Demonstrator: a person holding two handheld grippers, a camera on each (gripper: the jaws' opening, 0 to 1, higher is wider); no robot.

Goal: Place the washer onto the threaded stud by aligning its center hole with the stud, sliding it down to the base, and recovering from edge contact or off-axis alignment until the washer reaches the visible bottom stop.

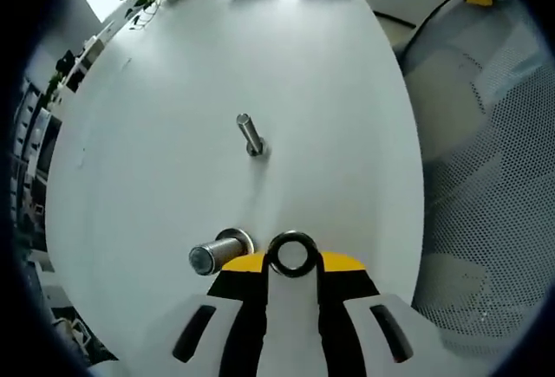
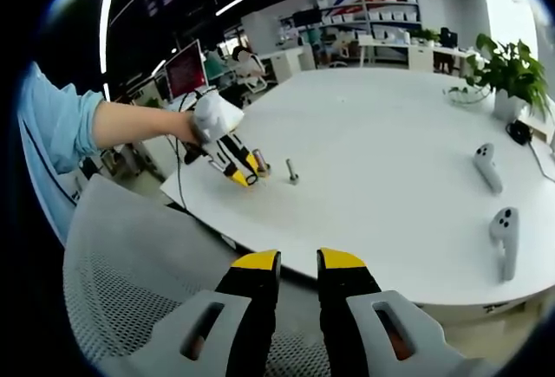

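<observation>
Left gripper view shows the left claw (image 1: 293, 260) closed on a silver metal ring washer (image 1: 293, 254), held upright between its yellow-tipped jaws. Just left of the claw lies a short silver metal cylinder (image 1: 217, 254) on the white counter (image 1: 347, 117); a careless swing could knock it. Farther ahead stands the thin threaded steel stud (image 1: 250, 134), well apart, so an off-axis approach may catch the washer's edge. The right claw (image 2: 297, 264) hangs nearly closed, holding nothing.
</observation>
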